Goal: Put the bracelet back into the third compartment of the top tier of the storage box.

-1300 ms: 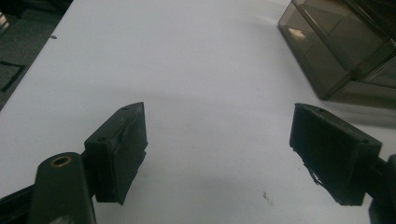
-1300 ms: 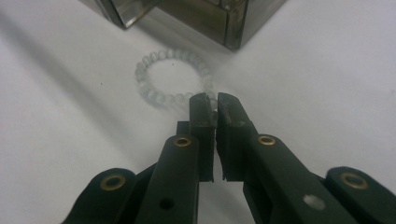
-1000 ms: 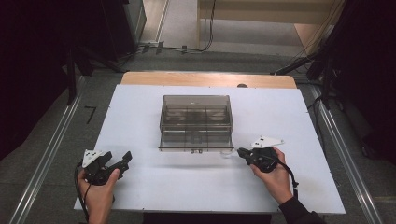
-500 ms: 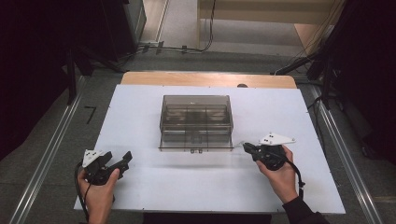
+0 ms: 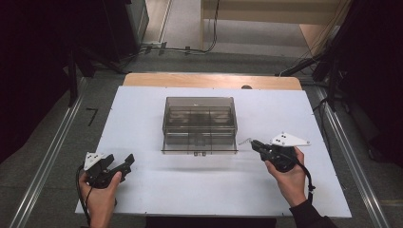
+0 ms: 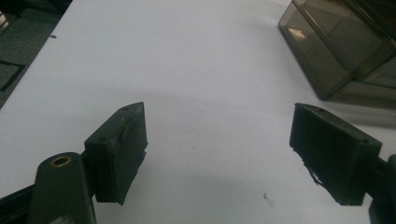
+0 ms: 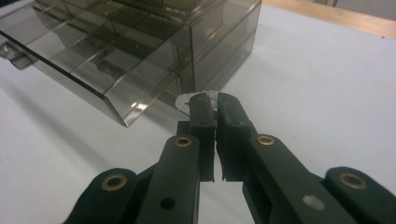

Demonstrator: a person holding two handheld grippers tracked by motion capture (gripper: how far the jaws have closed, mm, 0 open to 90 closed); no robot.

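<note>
Looking down from the high view first, I take the smoky compartment box (image 5: 199, 124) as my landmark: my right gripper (image 5: 254, 144) sits just off its near right corner with a small clear piece (image 5: 245, 141) pinched at the tips, lifted a little off the white table (image 5: 142, 190). My left gripper (image 5: 127, 160) waits well to the near left of the box.

From the left gripper view, those jaws stand wide with nothing between them, and the box corner (image 6: 336, 46) lies off to the upper right.

From the right gripper view, my jaws are clamped tight on the clear piece (image 7: 187, 99), which pokes out past the tips just beside the box's open tray (image 7: 93, 65).

To do this well, I judge I should keep the pinch firm, raise the piece above the tray's rim before moving over it, and open only once it hangs over the chosen compartment.
</note>
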